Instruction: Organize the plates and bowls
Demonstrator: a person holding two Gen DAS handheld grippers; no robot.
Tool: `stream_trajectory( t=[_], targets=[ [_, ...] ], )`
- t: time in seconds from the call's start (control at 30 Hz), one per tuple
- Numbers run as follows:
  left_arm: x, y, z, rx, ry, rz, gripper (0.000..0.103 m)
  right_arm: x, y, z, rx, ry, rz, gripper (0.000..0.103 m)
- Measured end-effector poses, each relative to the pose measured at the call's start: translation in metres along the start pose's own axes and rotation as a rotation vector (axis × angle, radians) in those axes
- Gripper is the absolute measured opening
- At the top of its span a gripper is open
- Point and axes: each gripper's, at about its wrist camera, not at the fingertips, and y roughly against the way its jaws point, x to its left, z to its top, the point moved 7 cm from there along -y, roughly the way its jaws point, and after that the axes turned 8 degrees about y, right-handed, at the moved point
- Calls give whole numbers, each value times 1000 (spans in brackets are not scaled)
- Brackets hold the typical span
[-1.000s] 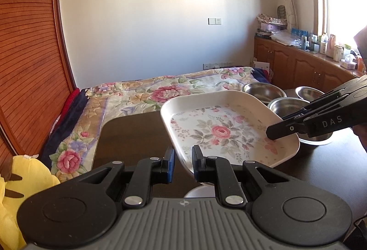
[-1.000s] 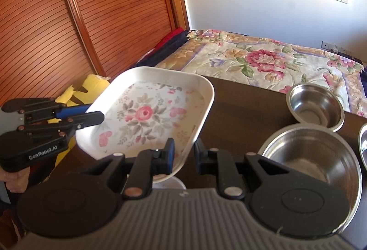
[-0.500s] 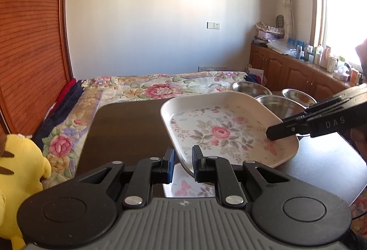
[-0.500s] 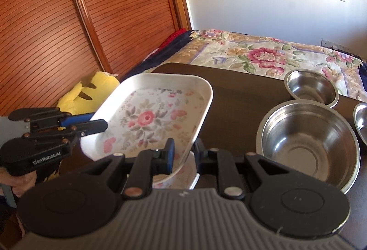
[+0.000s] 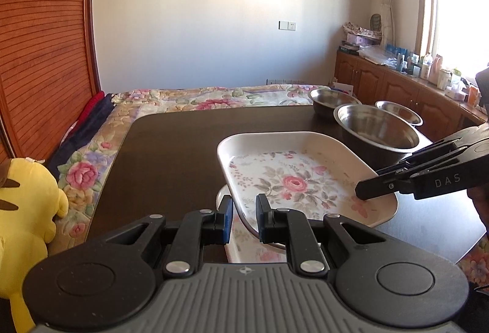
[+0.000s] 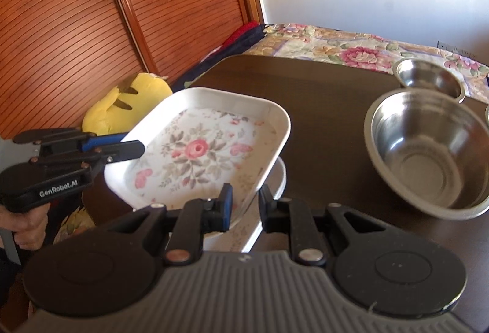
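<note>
A white rectangular plate with a rose pattern point(image 5: 293, 180) point(image 6: 198, 152) hangs just above a second floral plate point(image 5: 244, 244) point(image 6: 272, 180) lying on the dark table. My left gripper point(image 5: 243, 218) is shut on the held plate's near rim. My right gripper point(image 6: 244, 207) is shut on the opposite rim; it shows from the side in the left wrist view point(image 5: 366, 190). The left gripper shows from the side in the right wrist view point(image 6: 134, 146). Three steel bowls stand on the table: a large one point(image 5: 377, 128) point(image 6: 428, 149) and two smaller point(image 5: 333, 99) point(image 5: 398, 116).
The dark wooden table point(image 5: 171, 149) has a bed with a floral cover point(image 5: 214, 97) behind it. A yellow plush toy point(image 5: 27, 204) sits off the table's left edge. Wooden slatted doors point(image 6: 91, 12) stand at the left, cabinets point(image 5: 397, 88) at the right.
Both grippers have lowered the floral plate toward the table, over the second plate, which has come into view beneath it. The view has tilted down and the bowls sit farther off.
</note>
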Motion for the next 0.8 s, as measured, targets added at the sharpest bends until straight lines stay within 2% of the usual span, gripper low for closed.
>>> stream_trajectory(
  t=[0.37,0.6,0.8],
  targets=[
    [4,-10,-25,20,14,25,18,7,6,-1,-43,54,-39,20],
    [3,-12,-32,39,3,22,18,0,4,-7,-75,-14,-16,20],
    [6,-15,-34,39,-2,35,18,1,-1,-6,-68,-15,-22,20]
  ],
)
